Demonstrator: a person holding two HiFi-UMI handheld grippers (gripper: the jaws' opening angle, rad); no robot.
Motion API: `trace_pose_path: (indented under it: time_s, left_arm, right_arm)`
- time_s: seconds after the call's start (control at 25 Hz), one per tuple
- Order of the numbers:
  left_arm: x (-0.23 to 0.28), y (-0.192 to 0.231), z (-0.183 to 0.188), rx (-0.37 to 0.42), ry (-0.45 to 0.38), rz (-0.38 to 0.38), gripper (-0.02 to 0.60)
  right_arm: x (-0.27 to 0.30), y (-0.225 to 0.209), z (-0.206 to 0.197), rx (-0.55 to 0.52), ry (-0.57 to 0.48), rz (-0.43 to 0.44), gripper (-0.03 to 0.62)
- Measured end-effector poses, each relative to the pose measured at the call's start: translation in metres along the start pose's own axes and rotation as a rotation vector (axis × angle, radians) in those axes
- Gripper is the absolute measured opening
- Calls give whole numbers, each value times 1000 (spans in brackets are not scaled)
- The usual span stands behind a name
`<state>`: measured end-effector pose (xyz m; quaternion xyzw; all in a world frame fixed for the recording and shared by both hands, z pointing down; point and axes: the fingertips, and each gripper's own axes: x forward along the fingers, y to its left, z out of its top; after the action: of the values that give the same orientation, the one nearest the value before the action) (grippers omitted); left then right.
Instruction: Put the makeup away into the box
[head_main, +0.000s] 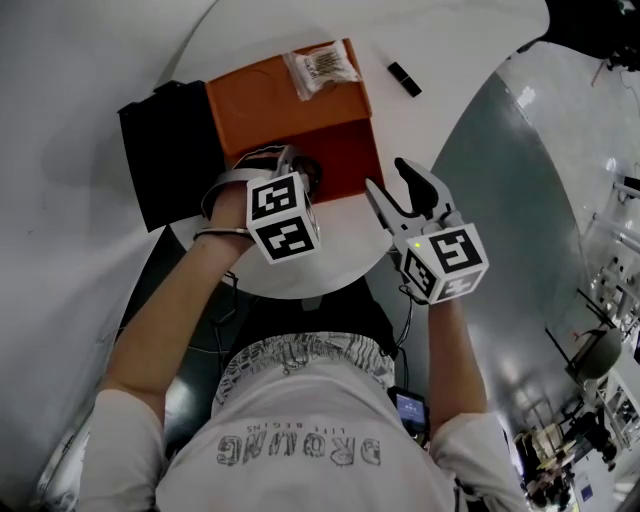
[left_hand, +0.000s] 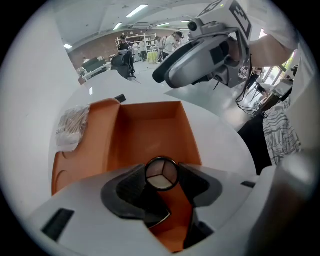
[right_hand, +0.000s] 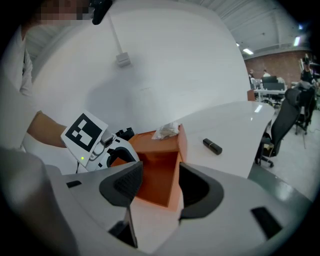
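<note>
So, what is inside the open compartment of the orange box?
Only the bare floor and walls of the orange box show. Its near end is hidden behind the left hand-held gripper and the round compact it grips.

Count for this frame, second person to you as operator.

- Grippers in your hands: two, the left gripper (head_main: 300, 165) and the right gripper (head_main: 386, 176).
- Marker cubes (head_main: 285, 215): two, one on each gripper.
- Orange box (head_main: 345, 150): one, with its lid open. It sits below your left gripper and just left of your right gripper.
- Round black-rimmed pot (left_hand: 161, 174): one, between your left gripper's jaws.
- Black tube (head_main: 404, 78): one, well beyond your right gripper.
- Clear packet (head_main: 322, 68): one, on the lid beyond your left gripper.
- Black flat object (head_main: 165, 150): one, left of your left gripper.
- White round table (head_main: 300, 275): one.
</note>
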<state>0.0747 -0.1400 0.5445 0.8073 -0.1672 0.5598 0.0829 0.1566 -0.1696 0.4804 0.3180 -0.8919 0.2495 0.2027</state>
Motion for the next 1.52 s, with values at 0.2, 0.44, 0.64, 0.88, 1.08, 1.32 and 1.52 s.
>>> trace_pose_path:
  time_s: [0.2,0.44,0.64,0.88,1.08,1.32,1.52]
  left_arm:
    - [13,-5,-6,2,43,-32,236]
    - [19,-5,-11,0,63,-39,236]
    - [21,-4,-11,15,69,-34,236]
    - [23,-3,-12,33,58,-24,238]
    - [19,-2,-13,25,35,-20,256]
    - [9,-1,-12,17,7,-9,259]
    - [-8,2,-9,9,-43,34,259]
  right_arm:
    - [0,-8,-4,13,2,-7,239]
    - [-1,-14,-7,24,7,-14,239]
    - [1,-16,-7,26,8,-10,239]
    - [1,-14,-6,28,25,-18,239]
    - [2,-13,-5,29,25,-23,240]
    - [2,-8,-4,15,7,-19,241]
    - [-1,-1,-1,-1,3,-35,241]
